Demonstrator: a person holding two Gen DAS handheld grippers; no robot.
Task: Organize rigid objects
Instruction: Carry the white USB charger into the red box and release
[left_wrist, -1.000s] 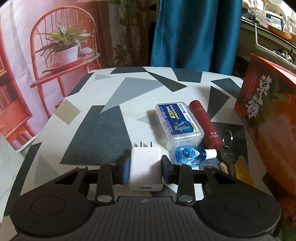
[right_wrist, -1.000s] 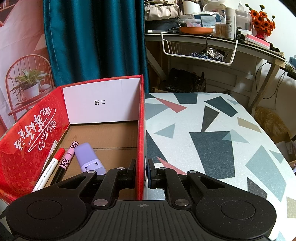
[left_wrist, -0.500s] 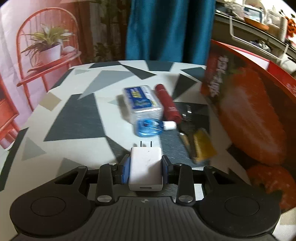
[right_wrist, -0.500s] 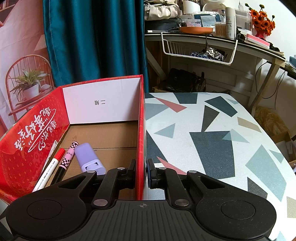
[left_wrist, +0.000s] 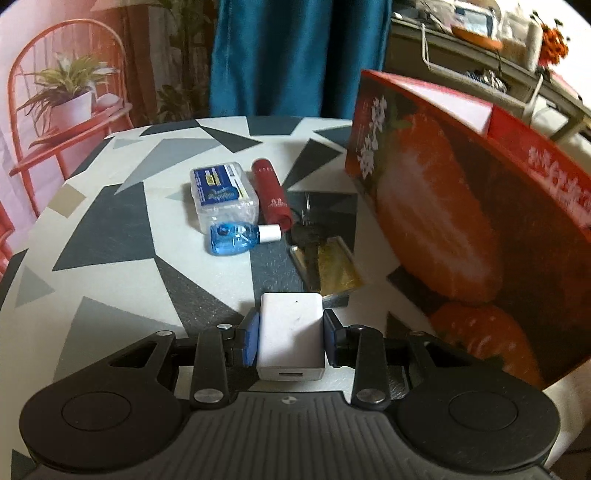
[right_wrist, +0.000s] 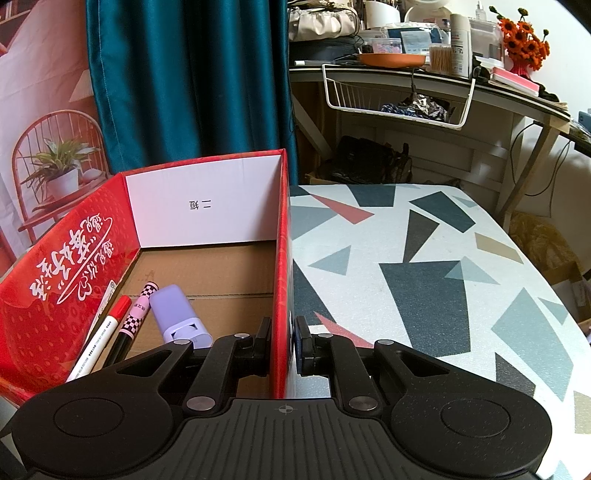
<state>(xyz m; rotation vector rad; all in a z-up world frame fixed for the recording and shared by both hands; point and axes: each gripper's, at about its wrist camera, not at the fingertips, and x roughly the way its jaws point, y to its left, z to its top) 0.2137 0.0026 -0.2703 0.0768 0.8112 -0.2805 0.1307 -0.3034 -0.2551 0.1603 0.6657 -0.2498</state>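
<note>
A white rectangular plug-in charger block (left_wrist: 290, 334) is clamped between the closed blue-padded fingers (left_wrist: 250, 341) of the left gripper (left_wrist: 291, 341), held above the geometric-patterned table (left_wrist: 110, 229) beside the red strawberry-printed cardboard box (left_wrist: 443, 221). The box's right side wall (right_wrist: 282, 277) is pinched by the right gripper (right_wrist: 282, 345), its jaws nearly closed on the cardboard. A lilac case (right_wrist: 179, 314) and two pens (right_wrist: 122, 328) are seen inside the box.

Behind the tabletop (right_wrist: 424, 280) with its triangle pattern we see a teal curtain (right_wrist: 184, 81). Left of the curtain, a backdrop shows a potted plant (right_wrist: 59, 166) on a red chair. Right of the curtain, a white wire basket (right_wrist: 399, 99) hangs under a cluttered shelf bearing orange flowers (right_wrist: 524, 40).
</note>
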